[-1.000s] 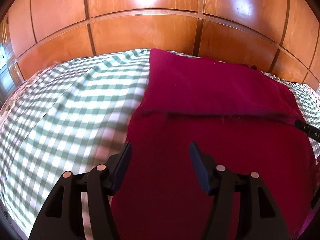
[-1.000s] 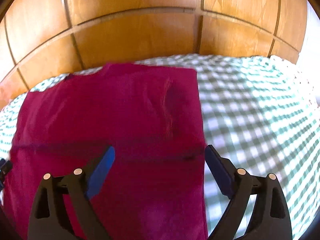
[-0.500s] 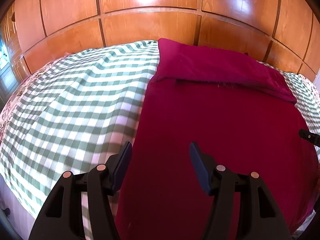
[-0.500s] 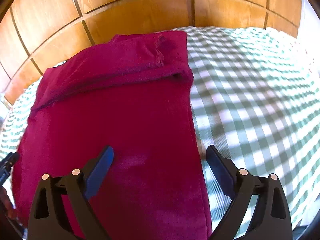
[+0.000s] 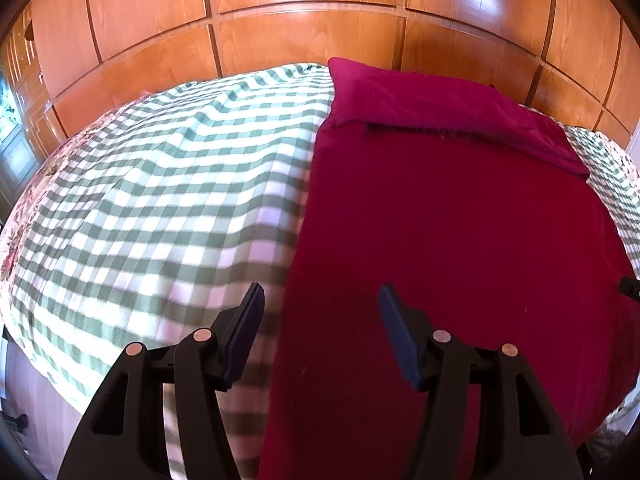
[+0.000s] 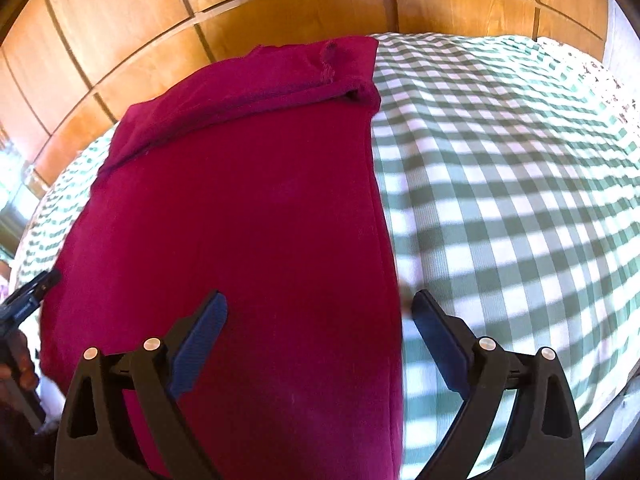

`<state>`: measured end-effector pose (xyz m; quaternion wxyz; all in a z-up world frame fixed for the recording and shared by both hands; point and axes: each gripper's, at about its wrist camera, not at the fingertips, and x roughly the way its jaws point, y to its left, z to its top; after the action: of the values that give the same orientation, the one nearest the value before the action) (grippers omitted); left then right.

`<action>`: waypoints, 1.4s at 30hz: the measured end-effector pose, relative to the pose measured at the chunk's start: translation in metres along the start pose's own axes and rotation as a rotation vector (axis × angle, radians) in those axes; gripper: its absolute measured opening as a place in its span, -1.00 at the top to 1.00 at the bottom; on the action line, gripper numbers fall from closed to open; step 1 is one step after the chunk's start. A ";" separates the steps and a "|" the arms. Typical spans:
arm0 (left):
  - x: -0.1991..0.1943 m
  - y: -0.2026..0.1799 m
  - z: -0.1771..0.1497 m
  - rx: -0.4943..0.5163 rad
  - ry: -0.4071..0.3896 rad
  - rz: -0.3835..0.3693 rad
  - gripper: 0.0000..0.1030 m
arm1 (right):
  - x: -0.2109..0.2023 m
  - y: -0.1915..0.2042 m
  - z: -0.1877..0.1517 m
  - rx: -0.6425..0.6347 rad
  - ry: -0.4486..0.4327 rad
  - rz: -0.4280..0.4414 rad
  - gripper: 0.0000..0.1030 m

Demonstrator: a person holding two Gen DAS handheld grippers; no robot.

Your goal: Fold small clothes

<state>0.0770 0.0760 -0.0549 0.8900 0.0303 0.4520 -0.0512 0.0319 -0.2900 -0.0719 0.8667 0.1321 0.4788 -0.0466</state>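
While the left wrist view looks down its fingers, the left gripper [image 5: 320,320] stands with jaws spread wide and nothing between them, held above the left edge of the crimson garment [image 5: 460,240]. That garment lies flat on the green-and-white checked bedspread [image 5: 168,200], its far end folded back on itself near the wooden panelled wall [image 5: 304,40]. A tip of the right gripper [image 5: 631,289] shows at the garment's right edge.

From the right wrist view, the right gripper [image 6: 320,328] is likewise wide open and empty, straddling the crimson garment's [image 6: 240,220] right edge over the bedspread [image 6: 500,180]. The left gripper [image 6: 28,300] appears at the garment's left edge.
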 end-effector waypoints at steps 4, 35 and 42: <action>-0.009 0.015 -0.015 0.035 0.031 -0.012 -0.18 | -0.013 -0.003 -0.017 0.005 0.025 0.039 -0.80; -0.017 0.039 0.046 -0.137 0.004 -0.493 0.90 | -0.027 -0.016 0.036 0.079 -0.029 0.201 0.80; 0.041 0.025 0.107 -0.182 0.025 -0.422 0.80 | 0.012 -0.027 0.079 0.119 -0.020 0.149 0.80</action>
<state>0.1893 0.0871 -0.0246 0.8529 -0.1450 0.4622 -0.1948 0.0969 -0.3368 -0.0469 0.8631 0.2182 0.4554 -0.0119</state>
